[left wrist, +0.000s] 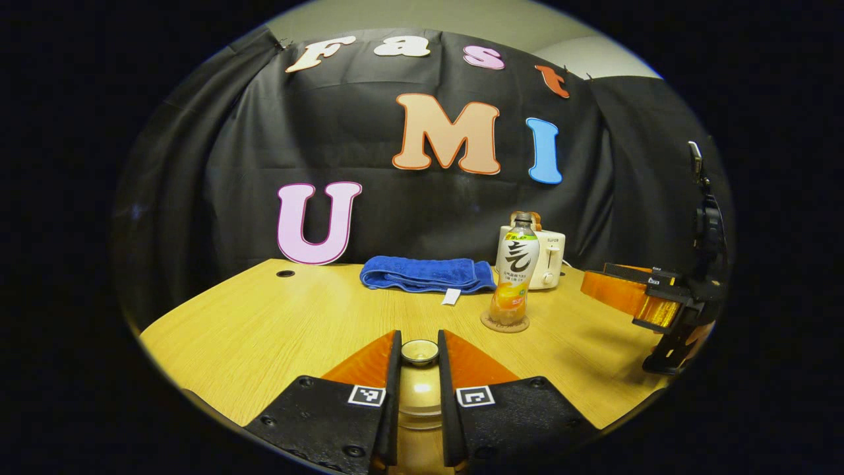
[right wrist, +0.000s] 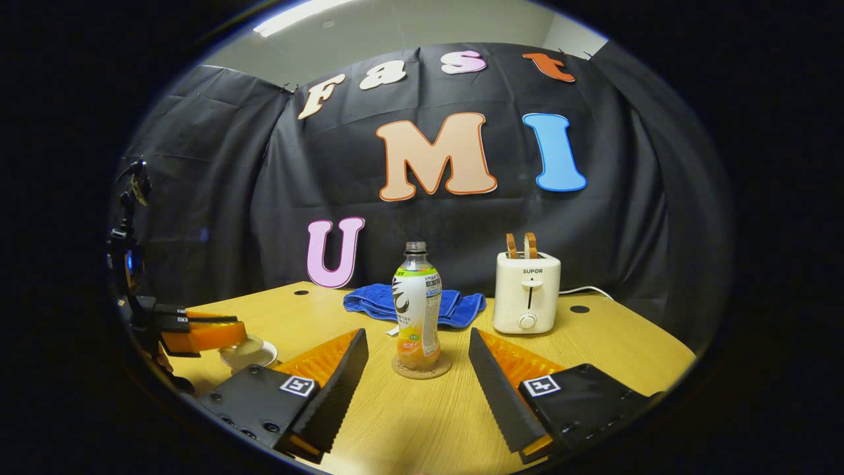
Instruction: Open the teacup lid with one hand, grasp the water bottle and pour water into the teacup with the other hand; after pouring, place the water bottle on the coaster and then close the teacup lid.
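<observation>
My left gripper (left wrist: 419, 338) is shut on the small round knob of the teacup lid (left wrist: 419, 352), whose glossy dome shows below between the fingers. In the right gripper view the left gripper (right wrist: 227, 333) sits over the white teacup (right wrist: 249, 355) at the table's left edge; I cannot tell if the lid rests on the cup. The water bottle (left wrist: 515, 274), capless with orange liquid low inside, stands upright on a round coaster (left wrist: 504, 324). My right gripper (right wrist: 418, 335) is open, its fingers wide on either side of the bottle (right wrist: 417, 310) and coaster (right wrist: 422, 367), short of touching them.
A folded blue towel (left wrist: 425, 273) lies at the back of the wooden table (left wrist: 264, 316). A white toaster (right wrist: 527, 293) with two slices in it stands at the back right, its cord trailing right. The right gripper (left wrist: 593, 280) hovers at the right of the left gripper view.
</observation>
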`<state>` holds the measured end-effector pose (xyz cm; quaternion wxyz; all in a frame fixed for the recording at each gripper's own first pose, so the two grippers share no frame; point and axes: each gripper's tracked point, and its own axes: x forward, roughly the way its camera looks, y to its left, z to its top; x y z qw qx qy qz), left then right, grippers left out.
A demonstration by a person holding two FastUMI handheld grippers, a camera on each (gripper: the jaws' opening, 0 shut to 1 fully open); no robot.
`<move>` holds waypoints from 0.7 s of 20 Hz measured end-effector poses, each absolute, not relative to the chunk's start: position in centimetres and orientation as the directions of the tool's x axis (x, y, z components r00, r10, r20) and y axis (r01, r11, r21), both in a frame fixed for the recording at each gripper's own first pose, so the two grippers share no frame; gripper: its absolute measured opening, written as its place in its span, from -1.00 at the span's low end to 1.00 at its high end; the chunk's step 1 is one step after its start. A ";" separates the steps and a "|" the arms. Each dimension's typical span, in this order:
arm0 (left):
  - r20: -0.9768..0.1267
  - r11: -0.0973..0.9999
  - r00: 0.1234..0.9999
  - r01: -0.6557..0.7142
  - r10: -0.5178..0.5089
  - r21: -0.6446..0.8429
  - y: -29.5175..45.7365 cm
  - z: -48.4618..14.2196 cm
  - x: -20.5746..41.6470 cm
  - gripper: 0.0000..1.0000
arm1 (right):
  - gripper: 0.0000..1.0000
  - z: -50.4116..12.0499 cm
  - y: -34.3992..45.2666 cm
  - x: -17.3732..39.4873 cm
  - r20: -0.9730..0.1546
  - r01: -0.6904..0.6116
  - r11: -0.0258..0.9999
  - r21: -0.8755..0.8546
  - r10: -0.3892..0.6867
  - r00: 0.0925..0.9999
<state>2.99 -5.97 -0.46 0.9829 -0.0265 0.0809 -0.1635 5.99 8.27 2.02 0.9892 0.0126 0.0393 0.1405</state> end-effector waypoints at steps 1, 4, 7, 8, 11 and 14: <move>-0.158 0.947 0.933 0.314 -0.322 -0.073 -6.1 -0.9 3.2 -0.51 | 0.94 2.0 8.2 5.9 -0.077 -0.278 0.960 0.040 0.280 0.957; -0.174 0.948 0.932 0.313 -0.318 -0.056 -6.4 -1.5 3.5 -0.51 | 0.92 2.0 7.9 5.8 -0.075 -0.277 0.960 0.039 0.280 0.957; -0.189 0.950 0.931 0.307 -0.312 -0.052 -6.6 -2.2 3.5 -0.51 | 0.93 1.8 7.8 5.5 -0.075 -0.280 0.959 0.038 0.282 0.956; -0.187 0.952 0.933 0.304 -0.307 -0.048 -6.6 -2.4 3.7 -0.51 | 0.90 1.7 7.9 5.4 -0.077 -0.284 0.958 0.040 0.286 0.955; -0.175 0.954 0.938 0.298 -0.299 -0.032 -6.7 -2.3 3.6 -0.48 | 0.96 1.5 8.1 5.0 -0.082 -0.290 0.956 0.051 0.293 0.952; -0.172 0.956 0.940 0.294 -0.293 -0.022 -6.6 -2.4 3.4 -0.42 | 0.90 1.2 8.3 4.5 -0.088 -0.294 0.954 0.058 0.299 0.950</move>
